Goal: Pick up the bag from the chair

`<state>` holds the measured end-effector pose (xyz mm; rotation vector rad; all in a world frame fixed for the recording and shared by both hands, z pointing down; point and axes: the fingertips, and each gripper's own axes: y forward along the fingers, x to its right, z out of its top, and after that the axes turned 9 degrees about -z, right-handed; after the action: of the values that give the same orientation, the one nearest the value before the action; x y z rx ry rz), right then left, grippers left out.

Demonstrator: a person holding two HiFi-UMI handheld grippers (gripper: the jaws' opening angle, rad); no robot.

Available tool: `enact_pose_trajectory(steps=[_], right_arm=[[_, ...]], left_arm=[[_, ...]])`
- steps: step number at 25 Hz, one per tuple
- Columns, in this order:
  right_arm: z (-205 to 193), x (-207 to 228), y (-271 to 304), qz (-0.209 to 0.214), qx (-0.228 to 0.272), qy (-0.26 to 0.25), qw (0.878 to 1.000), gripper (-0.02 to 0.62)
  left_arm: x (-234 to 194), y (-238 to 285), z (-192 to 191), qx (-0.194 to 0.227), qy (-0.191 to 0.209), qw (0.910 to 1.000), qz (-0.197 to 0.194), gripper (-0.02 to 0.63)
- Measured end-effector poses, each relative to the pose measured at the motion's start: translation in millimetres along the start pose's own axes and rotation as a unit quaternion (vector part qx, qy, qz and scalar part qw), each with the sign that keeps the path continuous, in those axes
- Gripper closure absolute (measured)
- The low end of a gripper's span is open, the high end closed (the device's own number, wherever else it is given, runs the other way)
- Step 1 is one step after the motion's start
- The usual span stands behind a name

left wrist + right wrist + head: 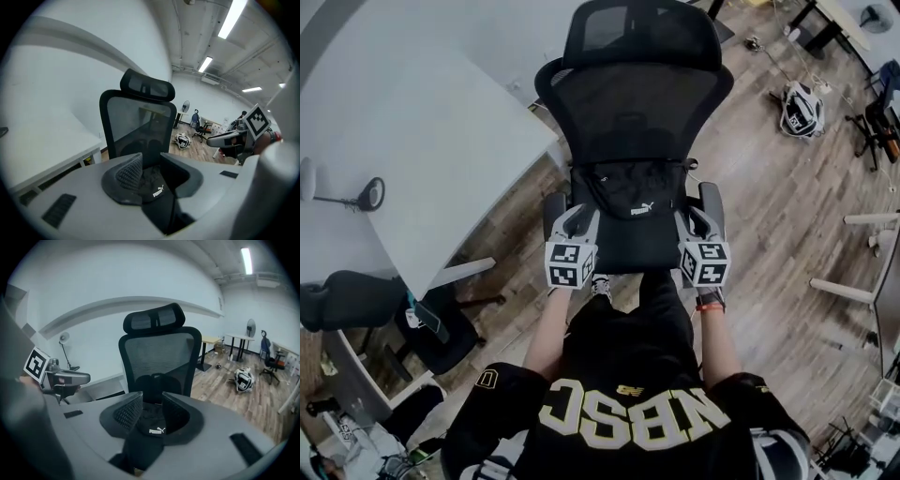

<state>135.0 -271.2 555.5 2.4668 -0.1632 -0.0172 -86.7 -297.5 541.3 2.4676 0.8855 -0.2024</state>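
Judging from how things lie, we are at the approach and nothing more. The bag (630, 195) sits untouched on the seat of the black chair (633, 103), slumped against the mesh backrest with its white logo facing us. The left gripper (575, 220) and the right gripper (701, 220) hover side by side over the front of the seat, one at each side of the bag and apart from it. Each has its jaws a little apart, a narrow gap with nothing pressed between the pads; the bag only shows beyond that gap. By our reckoning everything that counts is left to do: closing in, taking hold of fabric or a strap, and lifting the bag clear.

The head view gives us the layout — both tools, our forearms, the white desk (412, 141) on the left, a helmet (802, 108) on the floor behind the chair. It does not show the jaw gaps, though. Those we read only from the two gripper views, each of which also catches the other gripper off to its side.
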Motion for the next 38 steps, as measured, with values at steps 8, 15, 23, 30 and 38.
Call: enact_pose_trajectory(steps=[8, 15, 23, 30, 38], right_arm=[[-34.8, 30.0, 77.7, 0.034, -0.070, -0.025, 0.997, 0.368], [-76.5, 47.9, 147.2, 0.061, -0.135, -0.003, 0.989, 0.285], [-127.7, 68.0, 219.3, 0.053, -0.158, 0.046, 0.985, 0.272], [-177.4, 85.2, 269.6, 0.042, -0.172, 0.062, 0.982, 0.262], [-213.8, 112.7, 331.5, 0.009, -0.220, 0.034, 0.975, 0.235]], left_arm=[[-32.0, 67.7, -40.6, -0.053, -0.041, 0.9978, 0.002, 0.348], [-63.5, 122.6, -90.4, -0.107, -0.097, 0.9895, 0.007, 0.251], [-98.3, 184.5, -152.8, -0.144, -0.174, 0.9741, 0.008, 0.221], [-146.3, 216.4, -210.5, -0.152, -0.227, 0.9598, 0.064, 0.221], [-169.0, 260.0, -275.1, -0.196, -0.222, 0.9525, 0.069, 0.221]])
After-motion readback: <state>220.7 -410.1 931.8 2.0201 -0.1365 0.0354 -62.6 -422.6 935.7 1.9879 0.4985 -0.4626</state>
